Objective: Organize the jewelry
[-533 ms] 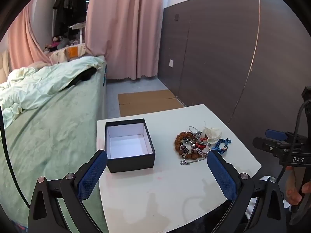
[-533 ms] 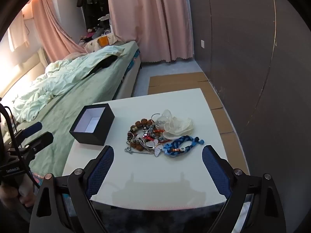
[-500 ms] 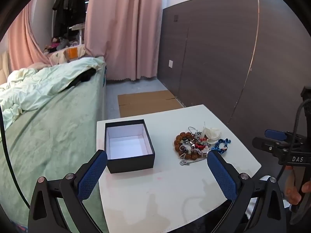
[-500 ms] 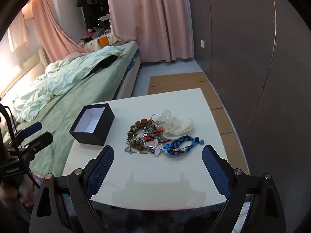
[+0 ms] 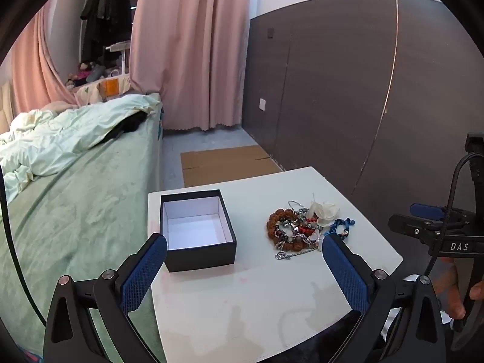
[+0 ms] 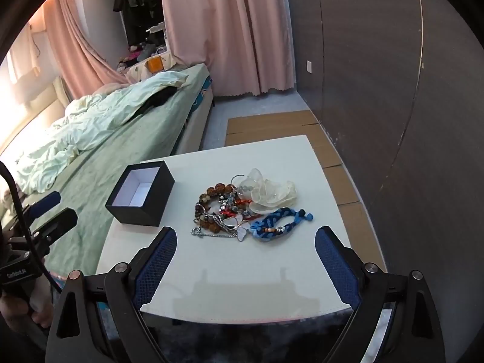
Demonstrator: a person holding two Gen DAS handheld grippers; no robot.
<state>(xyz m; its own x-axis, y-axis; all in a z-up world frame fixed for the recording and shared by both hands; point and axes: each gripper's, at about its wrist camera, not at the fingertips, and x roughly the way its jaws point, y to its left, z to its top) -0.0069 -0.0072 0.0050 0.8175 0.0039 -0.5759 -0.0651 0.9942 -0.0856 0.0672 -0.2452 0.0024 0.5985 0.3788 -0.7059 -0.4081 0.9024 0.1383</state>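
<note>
Both claws are wide apart and hold nothing: the left claw [image 5: 243,267] and the right claw [image 6: 245,258]. The jewelry pile [image 6: 242,208] lies on the white tabletop [image 6: 257,275], beside the open black box [image 6: 140,193].

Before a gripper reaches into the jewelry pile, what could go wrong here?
1. The jewelry pile is tangled: pulling the brown bead bracelet may drag the silver chain and blue braided bracelet along.
2. The black box sits near the table edge on the bed side; a bump could push it off.
3. The thin chain may slip between wide-open jaws.
</note>
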